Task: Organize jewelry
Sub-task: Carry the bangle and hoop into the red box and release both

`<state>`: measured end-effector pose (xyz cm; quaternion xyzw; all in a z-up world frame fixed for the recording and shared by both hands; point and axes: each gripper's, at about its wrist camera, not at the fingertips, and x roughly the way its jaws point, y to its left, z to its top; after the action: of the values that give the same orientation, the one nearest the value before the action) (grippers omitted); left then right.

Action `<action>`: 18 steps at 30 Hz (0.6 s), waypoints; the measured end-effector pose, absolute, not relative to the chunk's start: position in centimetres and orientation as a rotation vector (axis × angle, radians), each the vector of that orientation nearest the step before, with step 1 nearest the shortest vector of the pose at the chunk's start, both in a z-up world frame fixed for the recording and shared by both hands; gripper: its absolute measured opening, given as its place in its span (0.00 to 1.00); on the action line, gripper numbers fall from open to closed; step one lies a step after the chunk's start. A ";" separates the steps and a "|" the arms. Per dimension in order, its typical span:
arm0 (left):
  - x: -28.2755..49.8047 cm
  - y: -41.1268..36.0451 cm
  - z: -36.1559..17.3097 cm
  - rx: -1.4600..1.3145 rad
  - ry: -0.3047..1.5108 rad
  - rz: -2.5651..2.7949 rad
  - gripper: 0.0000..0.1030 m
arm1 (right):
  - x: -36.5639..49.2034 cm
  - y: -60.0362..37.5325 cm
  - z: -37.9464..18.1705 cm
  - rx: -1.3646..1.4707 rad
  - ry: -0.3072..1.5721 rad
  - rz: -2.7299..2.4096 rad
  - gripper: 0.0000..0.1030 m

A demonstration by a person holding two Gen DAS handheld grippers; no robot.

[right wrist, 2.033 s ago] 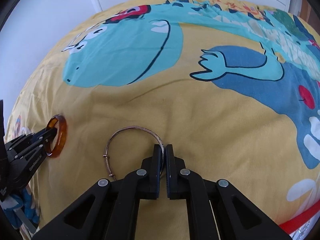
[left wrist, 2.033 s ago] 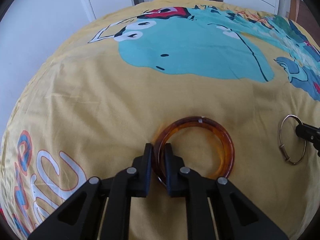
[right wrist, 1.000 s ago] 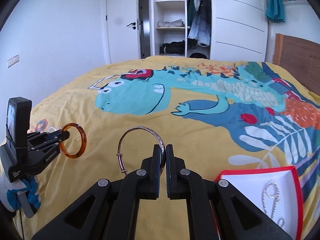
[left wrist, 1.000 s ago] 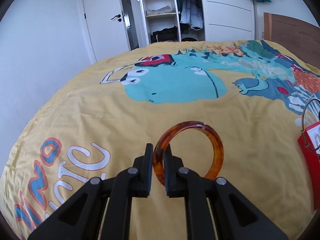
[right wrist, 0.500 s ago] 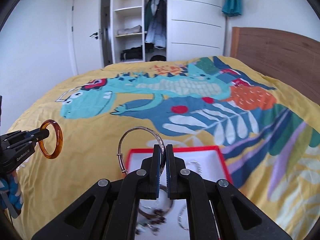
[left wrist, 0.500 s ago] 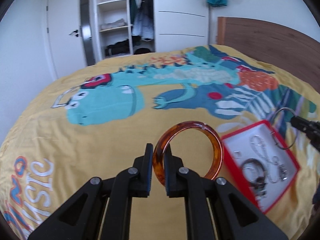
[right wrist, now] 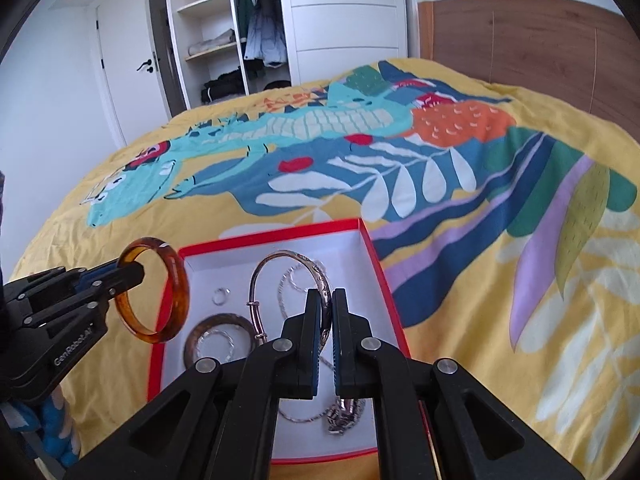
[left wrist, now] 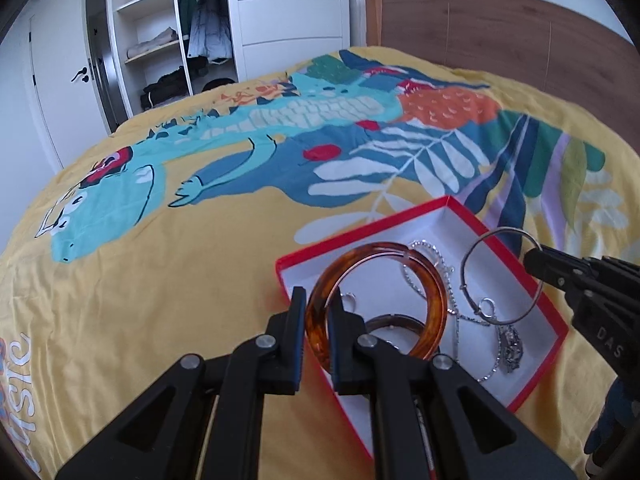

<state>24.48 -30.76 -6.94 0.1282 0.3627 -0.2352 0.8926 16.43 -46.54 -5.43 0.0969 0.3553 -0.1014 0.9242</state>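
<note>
Two bangles were in the air above the red box [right wrist: 376,264], each pinched in its own gripper. Nearest the box's front left corner, the left gripper [left wrist: 316,308] had its fingers clamped on the amber bangle [left wrist: 434,292], which stood upright on edge, partly over the box and partly over its left rim. Just right of that, over the middle of the box, the right gripper [right wrist: 327,308] had its fingers clamped on the rim of the silver bangle [right wrist: 280,260], also upright, its small clasp hanging at the lower left of the ring.

Inside the box, on its white floor, a dark brown bangle [right wrist: 216,322] lay flat near the front, with a small ring [right wrist: 221,297] beyond it and silver chains [left wrist: 460,312] with a pendant strewn along the right side. Beyond the box stretched the yellow bedcover [right wrist: 520,96] with its dinosaur print, then the wooden headboard [right wrist: 520,36] and an open wardrobe [right wrist: 224,40].

By my judgement the step in hand was setting both bangles down in the box. To do it well, each ring should have been lowered close to the white floor before the fingers parted, since a drop from height would likely make a hard ring bounce or roll over the low rim. The amber one looked to need carrying further in over the box first. Bare floor at the back left seemed the safest landing, clear of the chains, which could snag
</note>
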 end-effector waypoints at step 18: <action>27.5 -32.8 -11.7 0.275 0.881 -0.466 0.09 | 20.6 -48.6 -10.3 0.231 0.855 -0.168 0.05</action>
<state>27.46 -32.76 -11.69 0.1316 0.4213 -0.2230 0.8692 20.56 -48.59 -10.33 0.1118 0.4133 -0.0813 0.9000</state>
